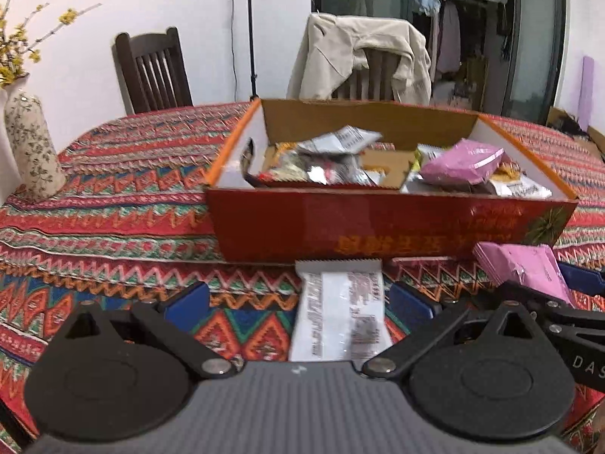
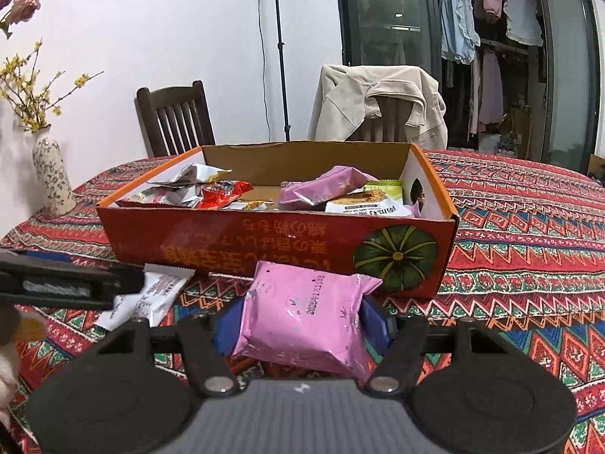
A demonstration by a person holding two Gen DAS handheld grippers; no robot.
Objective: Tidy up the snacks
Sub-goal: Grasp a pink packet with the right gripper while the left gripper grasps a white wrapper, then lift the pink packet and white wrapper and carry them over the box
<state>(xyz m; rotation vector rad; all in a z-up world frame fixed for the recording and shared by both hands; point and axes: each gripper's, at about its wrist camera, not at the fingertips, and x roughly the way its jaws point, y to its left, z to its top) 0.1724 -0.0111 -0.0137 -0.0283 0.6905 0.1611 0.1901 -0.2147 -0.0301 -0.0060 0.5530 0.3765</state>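
Note:
A red cardboard box point(image 1: 378, 227) with orange rims stands on the patterned tablecloth and holds several snack packets; it also shows in the right wrist view point(image 2: 264, 238). My left gripper point(image 1: 302, 302) is open, its blue fingers on either side of a white snack packet point(image 1: 340, 314) that lies on the cloth just before the box. That packet shows at the left of the right wrist view point(image 2: 151, 295). My right gripper point(image 2: 302, 325) is shut on a pink snack packet point(image 2: 306, 321), just in front of the box. The pink packet shows at the right of the left wrist view point(image 1: 525, 268).
A flowered vase point(image 1: 34, 143) with yellow blossoms stands at the table's left edge. A dark wooden chair point(image 1: 155, 72) and a chair draped with a beige jacket point(image 1: 359, 56) stand behind the table. A light stand point(image 2: 280, 49) rises by the wall.

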